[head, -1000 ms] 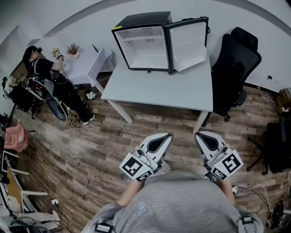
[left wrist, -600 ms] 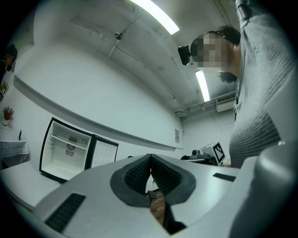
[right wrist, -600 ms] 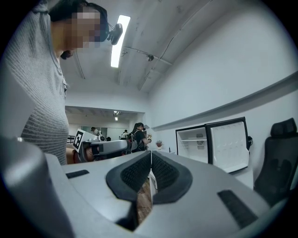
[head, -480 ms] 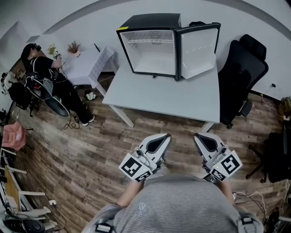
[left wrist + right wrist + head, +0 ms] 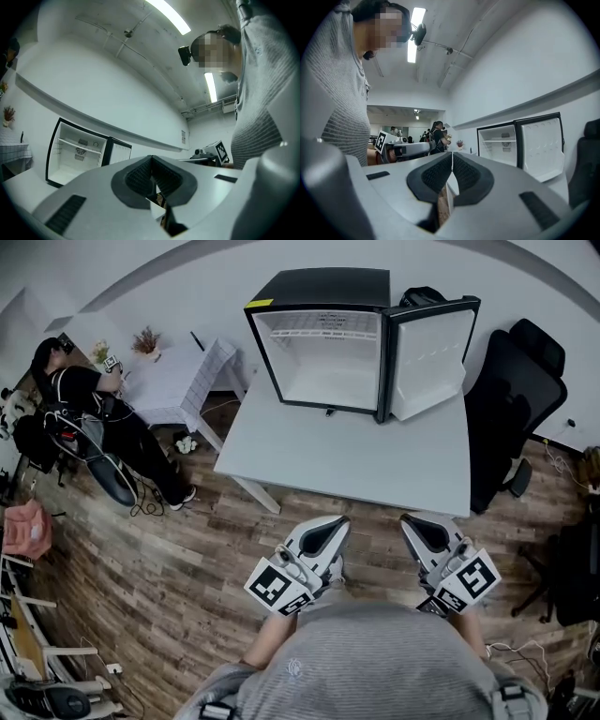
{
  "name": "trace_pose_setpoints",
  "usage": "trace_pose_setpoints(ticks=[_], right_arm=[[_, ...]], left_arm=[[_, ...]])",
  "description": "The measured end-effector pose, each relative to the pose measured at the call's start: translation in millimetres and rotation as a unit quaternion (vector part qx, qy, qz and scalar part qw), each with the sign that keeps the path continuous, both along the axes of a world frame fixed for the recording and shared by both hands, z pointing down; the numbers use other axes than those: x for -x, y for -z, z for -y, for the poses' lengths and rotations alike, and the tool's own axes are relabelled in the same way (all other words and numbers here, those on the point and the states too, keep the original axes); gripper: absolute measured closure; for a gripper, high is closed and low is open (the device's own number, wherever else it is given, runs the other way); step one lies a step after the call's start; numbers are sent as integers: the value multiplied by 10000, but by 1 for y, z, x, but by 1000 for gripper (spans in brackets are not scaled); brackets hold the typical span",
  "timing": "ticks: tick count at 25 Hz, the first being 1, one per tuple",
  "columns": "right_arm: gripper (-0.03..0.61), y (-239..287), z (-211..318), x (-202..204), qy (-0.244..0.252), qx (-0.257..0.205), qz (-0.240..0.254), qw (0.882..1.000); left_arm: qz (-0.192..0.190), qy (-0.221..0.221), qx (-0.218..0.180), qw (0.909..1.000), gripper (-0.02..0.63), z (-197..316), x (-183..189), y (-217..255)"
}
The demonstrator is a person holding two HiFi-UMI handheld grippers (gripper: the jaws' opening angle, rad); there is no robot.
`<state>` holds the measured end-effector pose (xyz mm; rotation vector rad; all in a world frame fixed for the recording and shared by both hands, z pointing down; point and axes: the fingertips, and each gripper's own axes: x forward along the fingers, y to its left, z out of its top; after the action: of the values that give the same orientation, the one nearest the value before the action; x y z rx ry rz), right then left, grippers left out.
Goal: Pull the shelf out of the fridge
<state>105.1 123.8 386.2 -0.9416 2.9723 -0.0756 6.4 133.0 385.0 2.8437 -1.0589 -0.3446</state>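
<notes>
Item, step in hand: approach to the fridge, judged well short of working reach. The left gripper [image 5: 330,526] was held low in front of the person's grey jumper [image 5: 375,662], its fingers [image 5: 138,176] pressed together with nothing between them. The right gripper [image 5: 418,526] was beside it, its fingers [image 5: 433,173] likewise pressed together and empty. Both were over the wooden floor [image 5: 187,549], short of the near edge of the tabletop [image 5: 356,451] and well apart from the fridge [image 5: 323,282]. Handling note, as a judgement: the fingers would need spreading before they reach the shelf. One gripper should take the front edge towards the left and the other towards the right. The pull ought to be level and even on both sides so the shelf does not skew and bind in its side supports. The right gripper should keep off the open door [image 5: 429,357]. The fridge looked light enough to slide on the tabletop if the shelf stuck. Item, containers: one small black fridge stood at the far side of the tabletop, its white interior facing the person and its door swung open to the right. It contained one white wire shelf [image 5: 319,334], seated high in the compartment and spanning it from wall to wall. Nothing could be seen on the shelf or on the compartment floor below. Labels showed on the back wall, too small to read. The moulded racks on the inside of the door appeared to hold nothing.
</notes>
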Motion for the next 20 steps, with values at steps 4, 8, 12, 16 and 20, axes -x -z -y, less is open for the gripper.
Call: trace_pose_setpoints(ticks=[4,8,12,16,20], right_arm=[[565,12,42,27,-16,-49,-13,10000],[566,21,83,54,-44,-127,-8,9999],[565,27,118,78,-97,-190,25,9998],[565,30,152,93,-249,-230,35,9994],[565,31,181,102,-452,-257,-5,9986]], left_arm=[[1,-9,-31,10000,603,41,32,9],[27,0,-98,9999,603,82,60,17],[62,-84,-116,9999,603,118,82,21],[102,-214,-115,9997,603,156,96,19],[129,-384,-128,9991,603,189,106,19]])
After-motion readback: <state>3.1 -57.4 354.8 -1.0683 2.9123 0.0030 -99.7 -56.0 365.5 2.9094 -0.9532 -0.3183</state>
